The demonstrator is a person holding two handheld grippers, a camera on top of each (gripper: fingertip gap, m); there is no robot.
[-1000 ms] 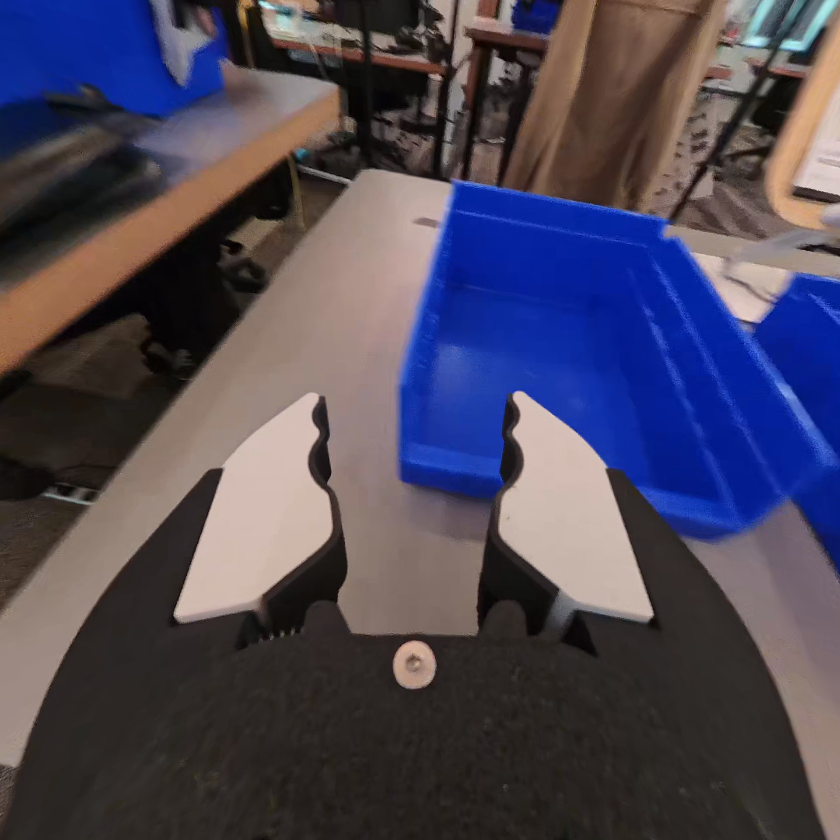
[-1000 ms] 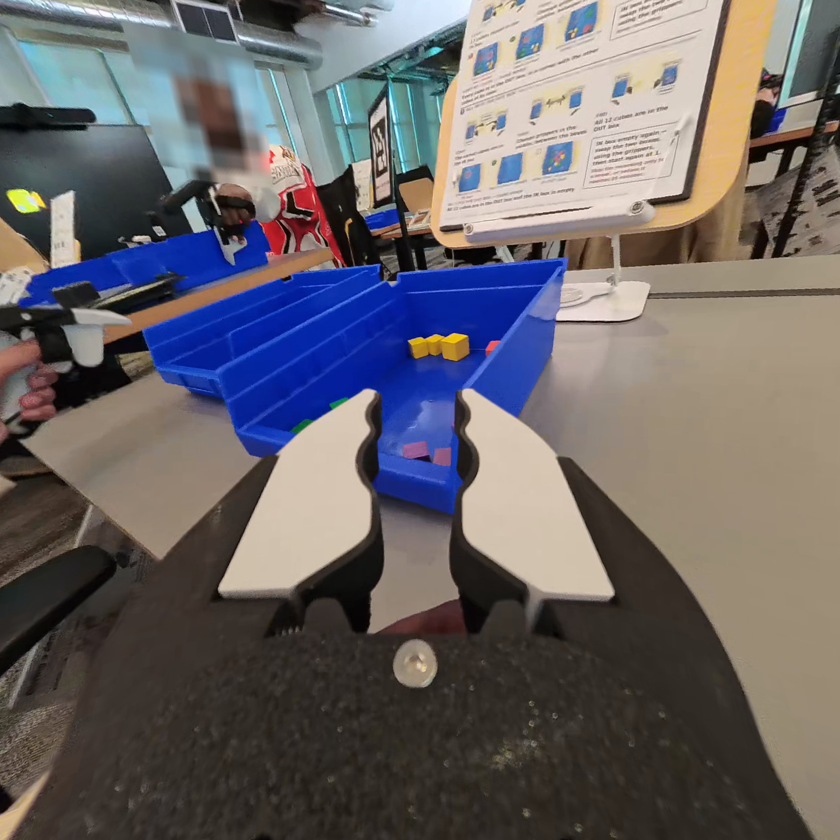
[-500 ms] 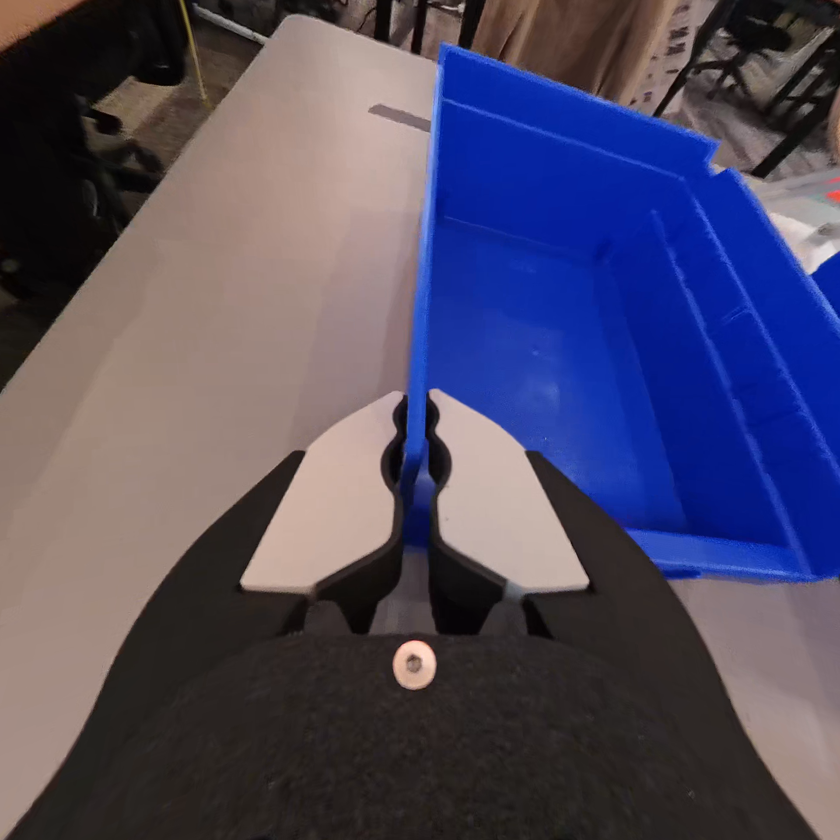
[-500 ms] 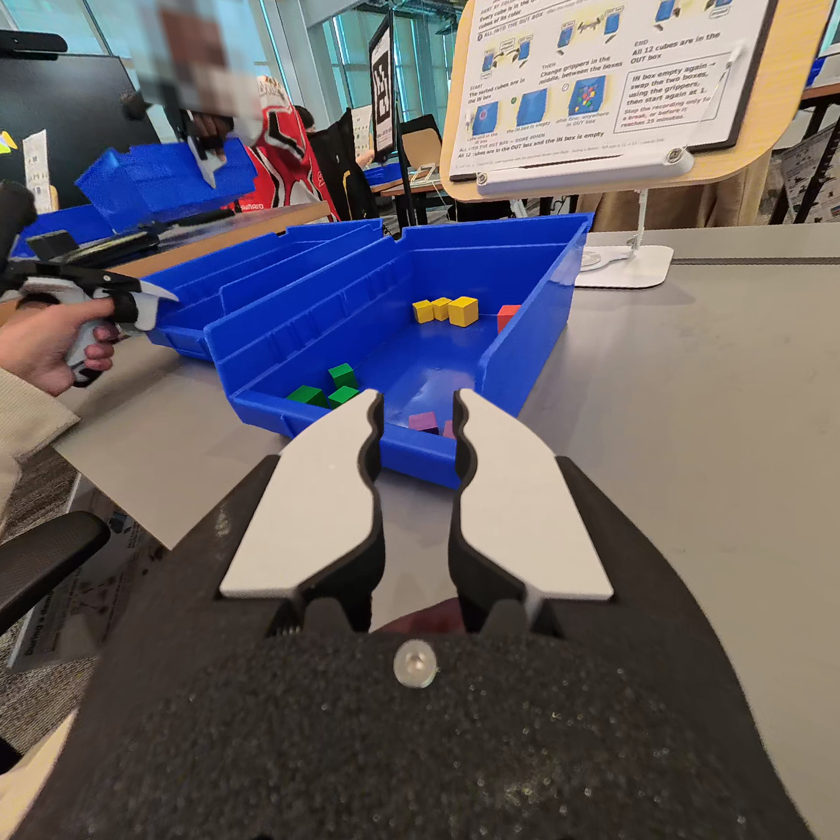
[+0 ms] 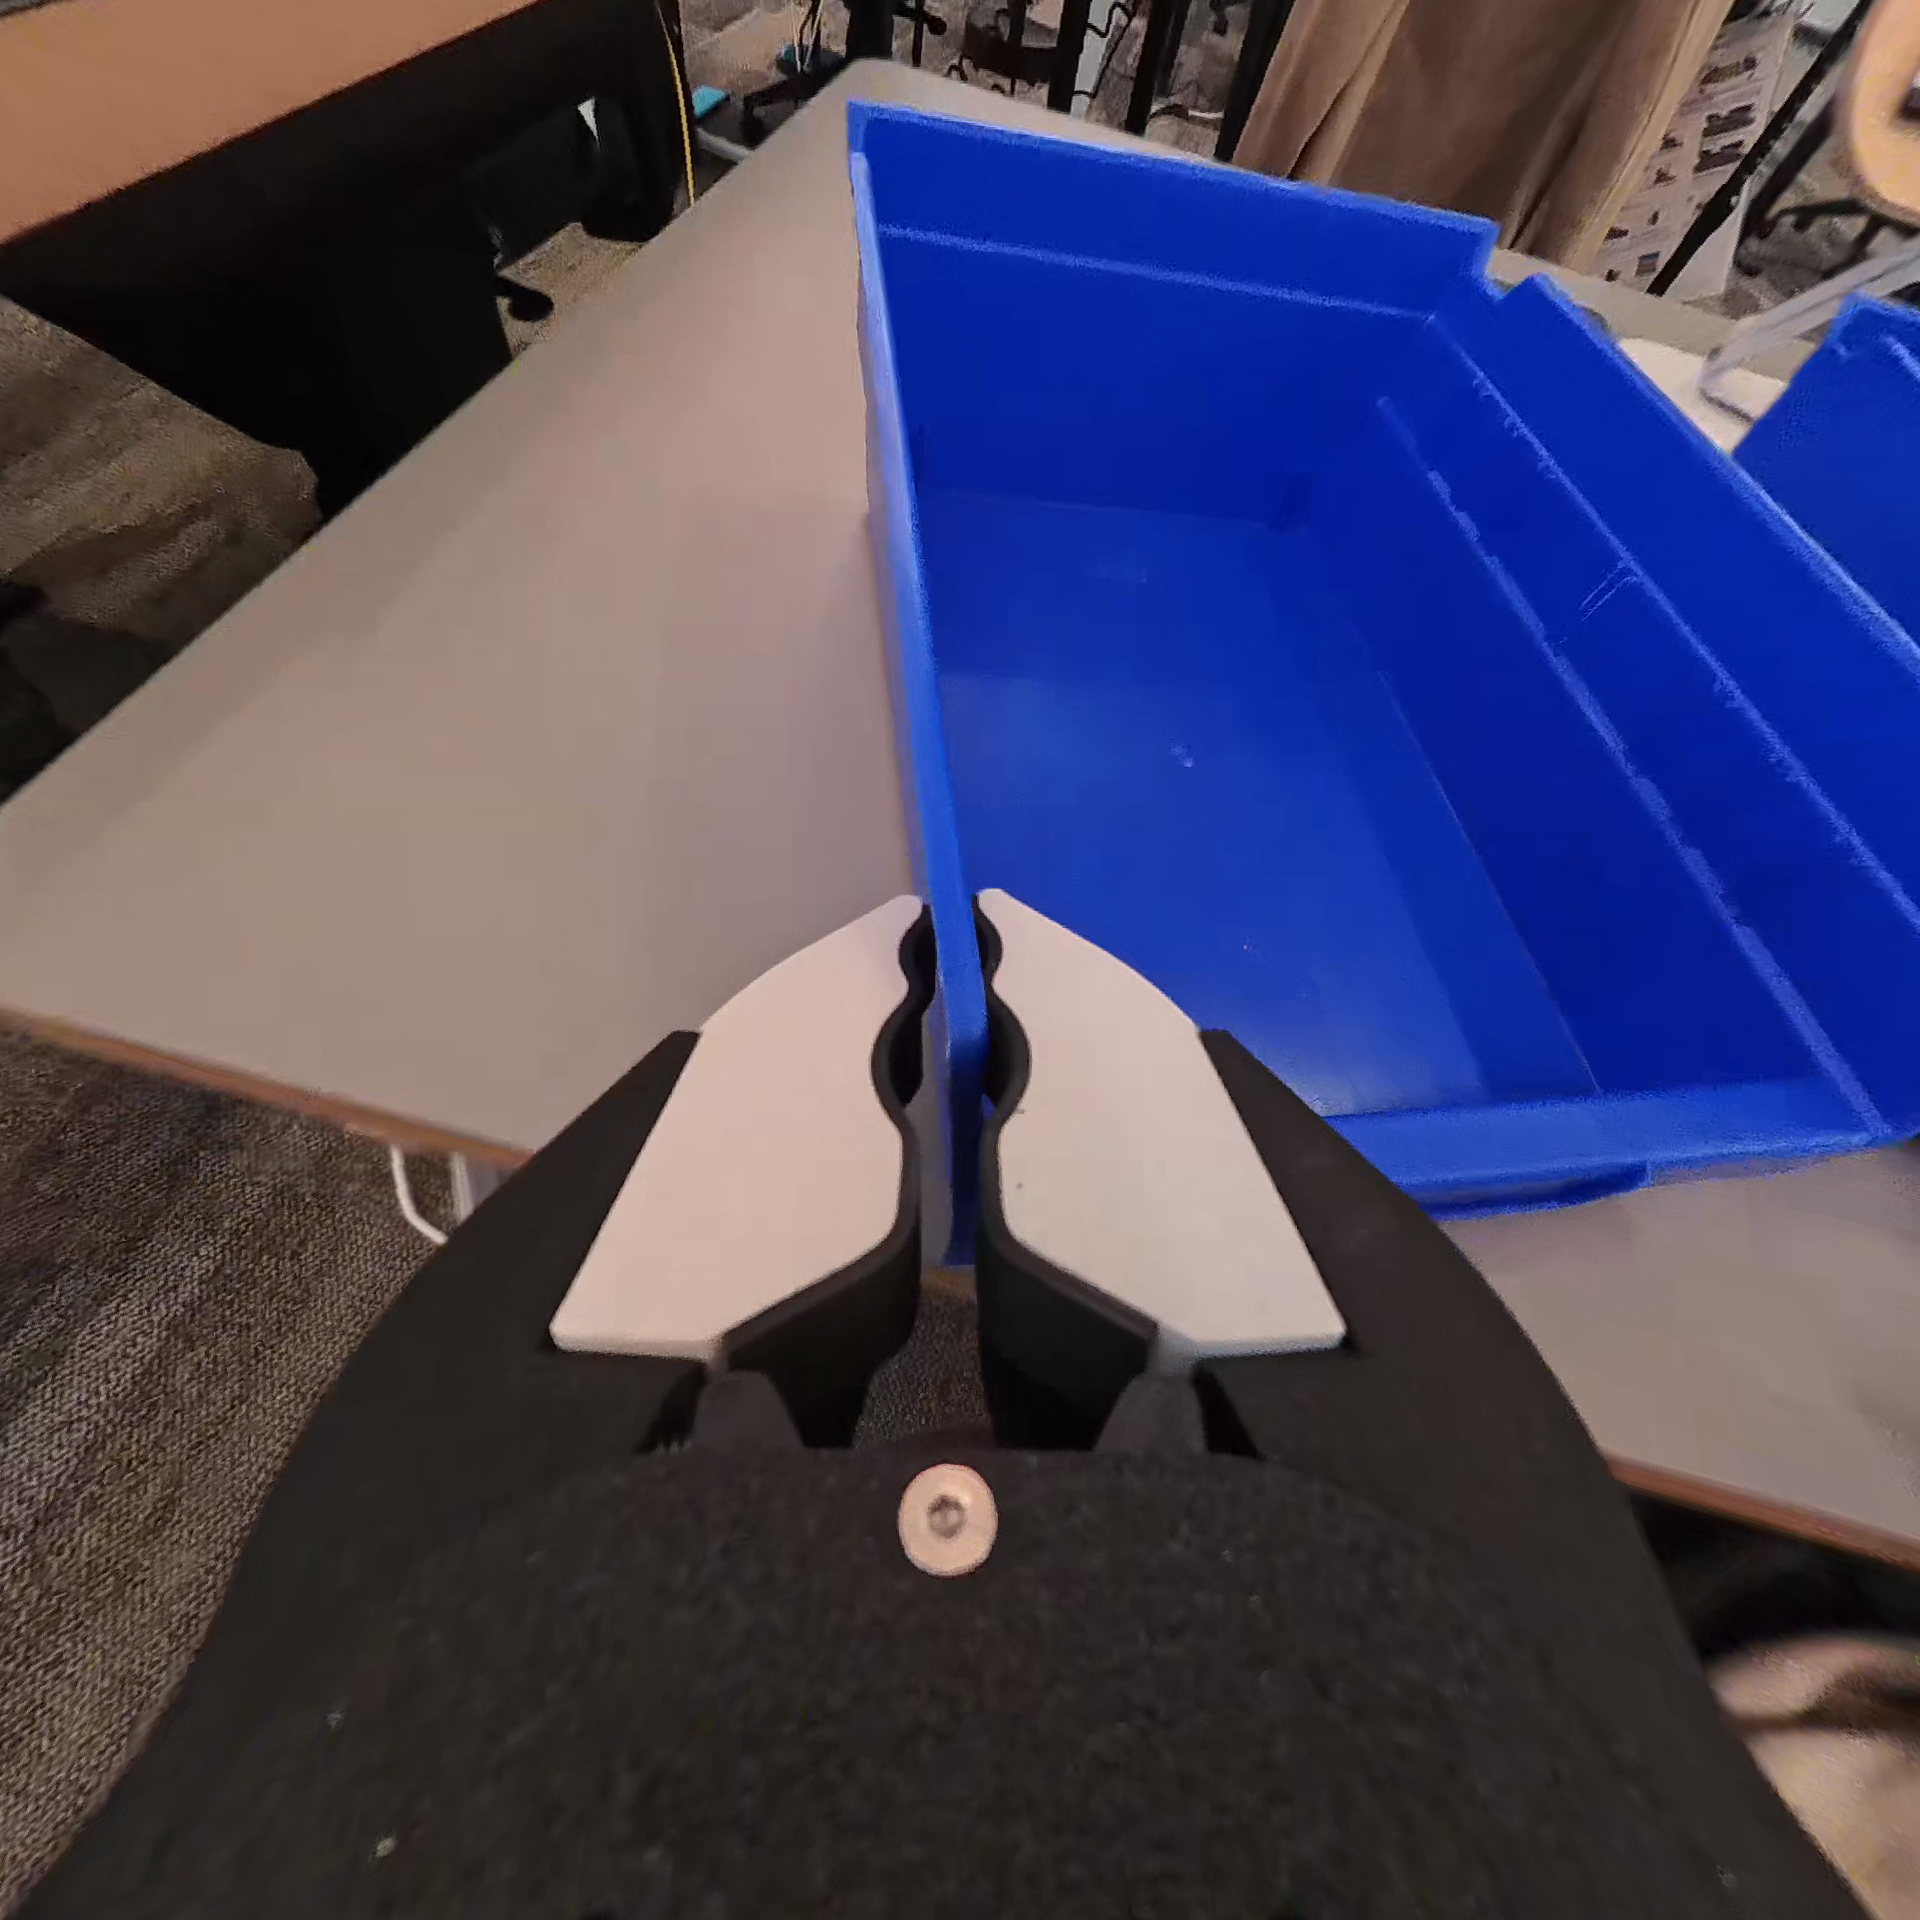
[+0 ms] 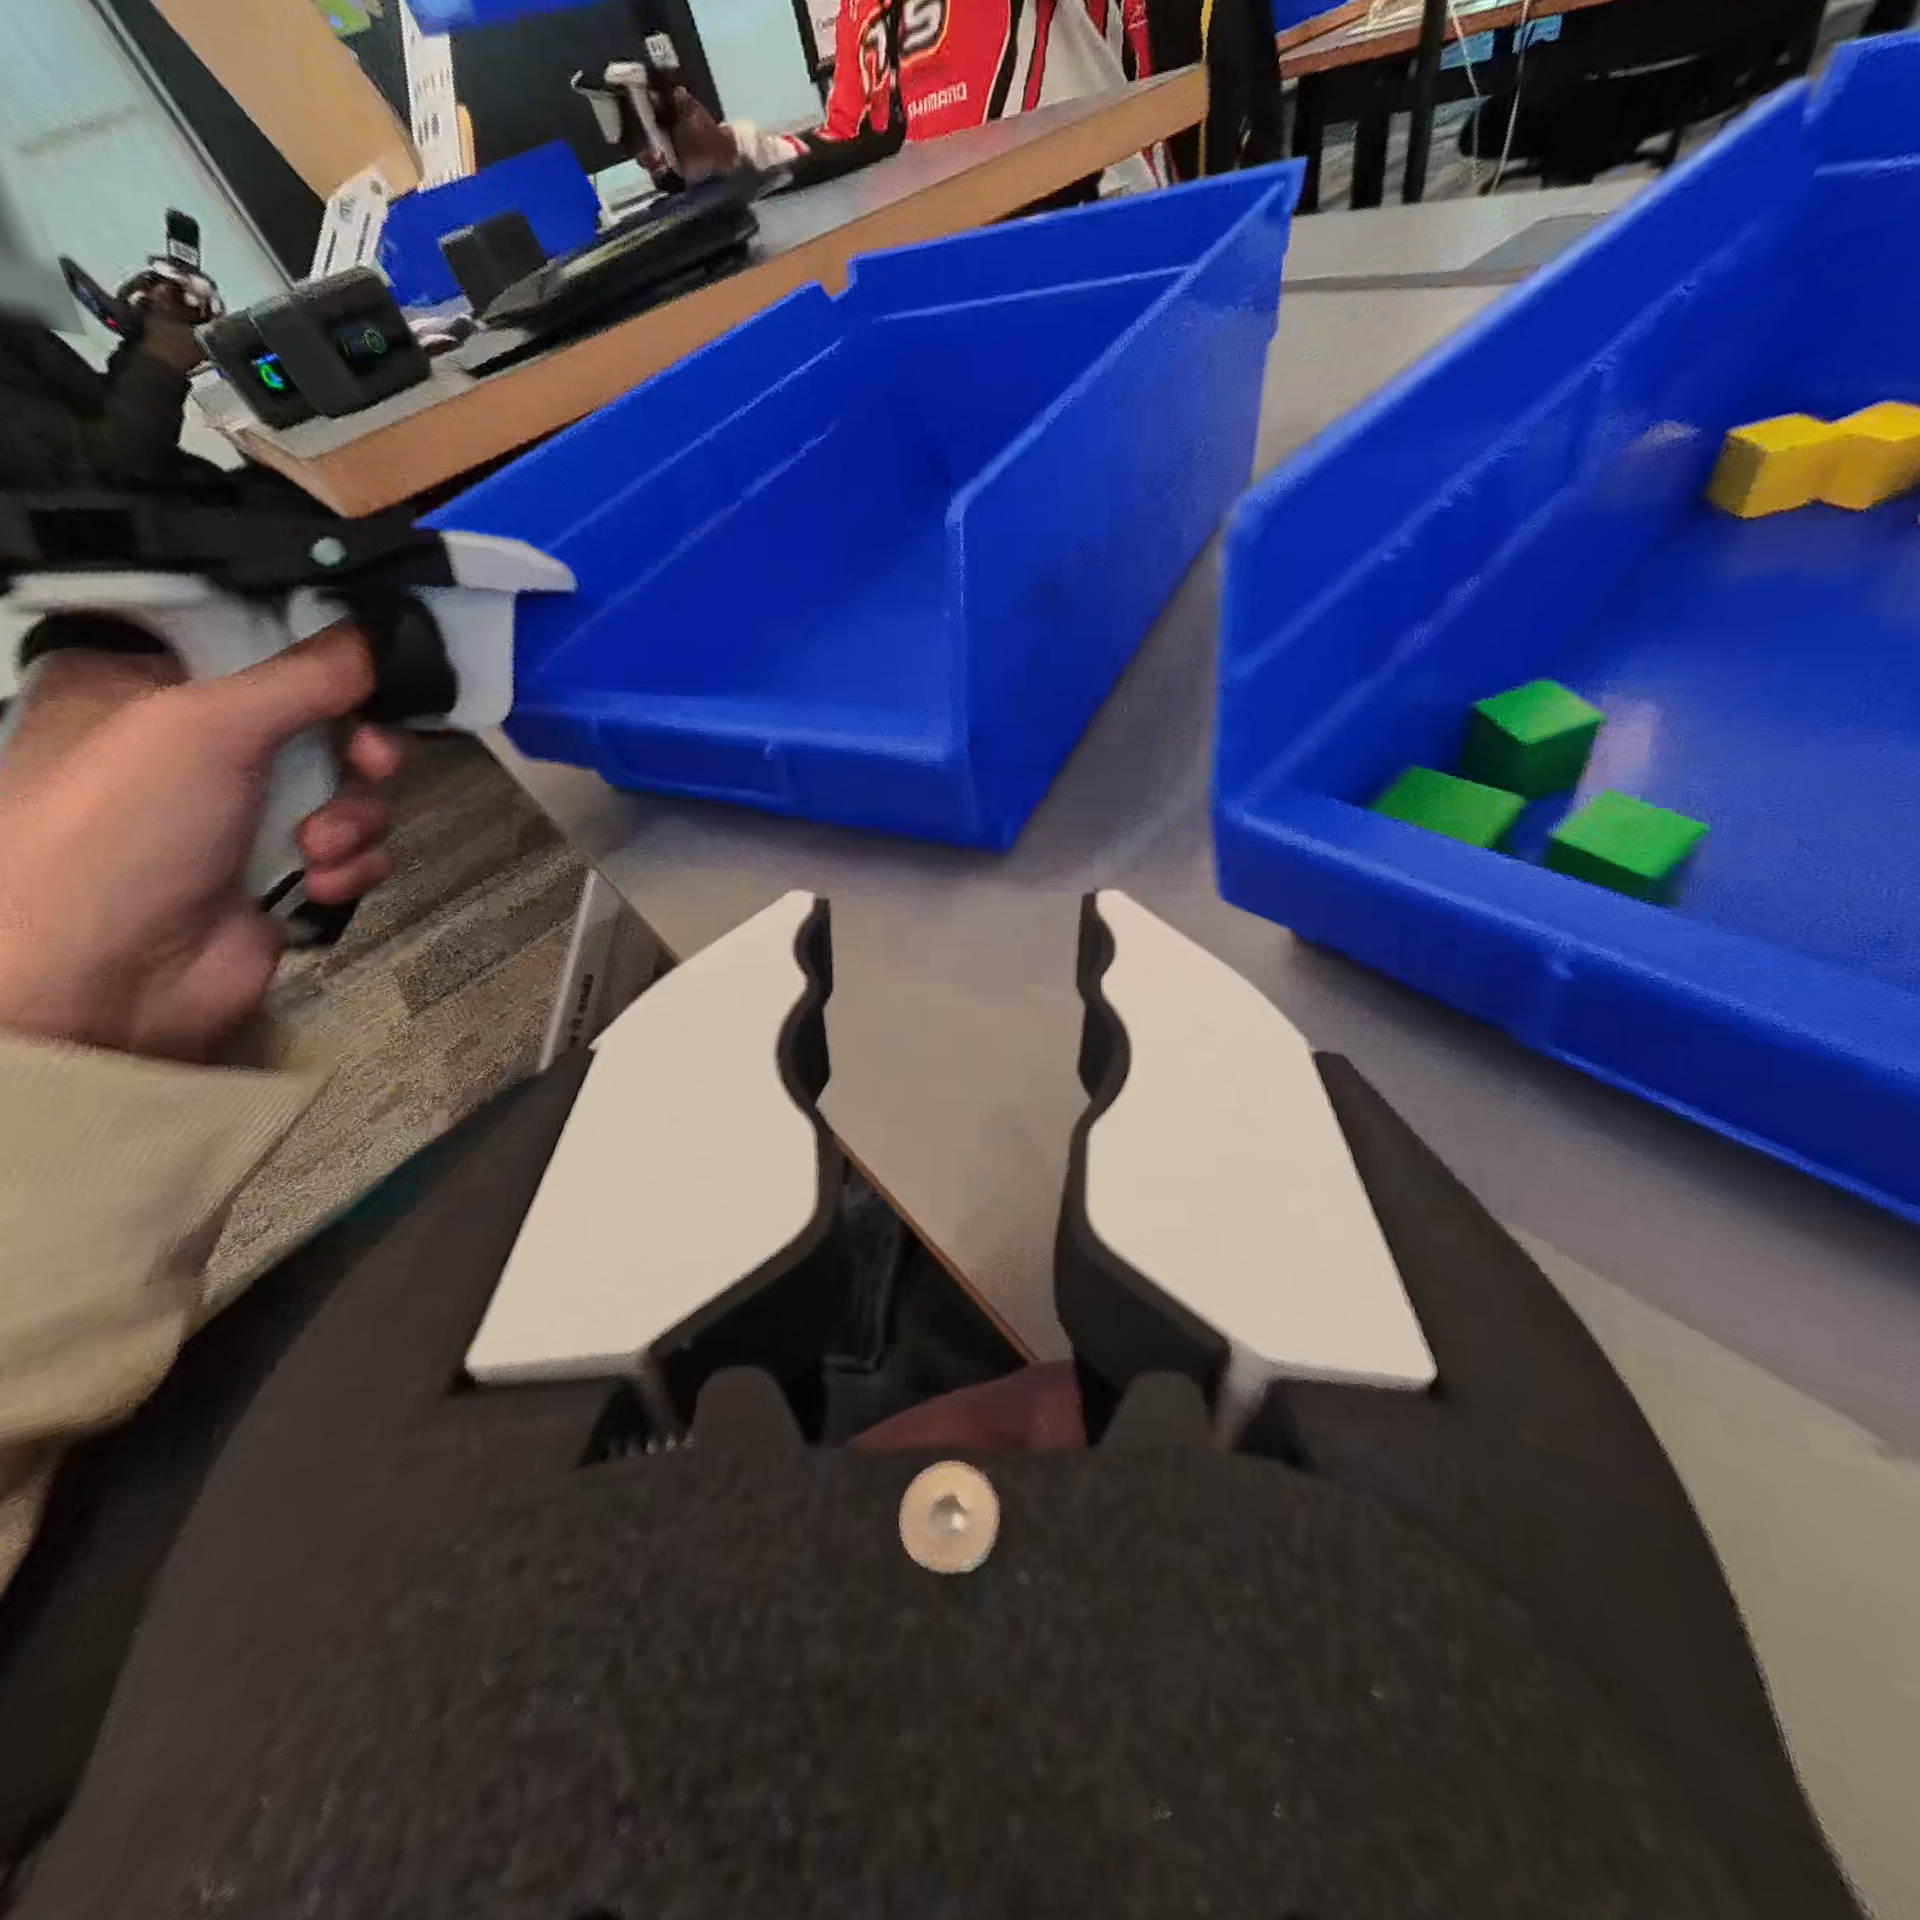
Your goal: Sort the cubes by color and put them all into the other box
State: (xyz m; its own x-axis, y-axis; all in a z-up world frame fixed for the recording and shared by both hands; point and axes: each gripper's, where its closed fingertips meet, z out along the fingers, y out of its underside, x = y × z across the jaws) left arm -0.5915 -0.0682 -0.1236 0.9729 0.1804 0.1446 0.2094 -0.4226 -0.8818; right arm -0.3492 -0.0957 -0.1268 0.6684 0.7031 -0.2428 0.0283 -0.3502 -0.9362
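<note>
1. The near corner wall of the empty blue box (image 5: 1299,727) is being pinched by the left tool (image 5: 951,914), closed on it at the tabletop (image 5: 468,727) edge.
2. The right tool (image 6: 951,914) is being held open with nothing between its fingers.
3. The green cubes (image 6: 1532,800) and yellow cubes (image 6: 1818,473) are lying in the second box (image 6: 1558,987).
4. Judged: the empty box is being positioned; next, a cube should be gripped.
</note>
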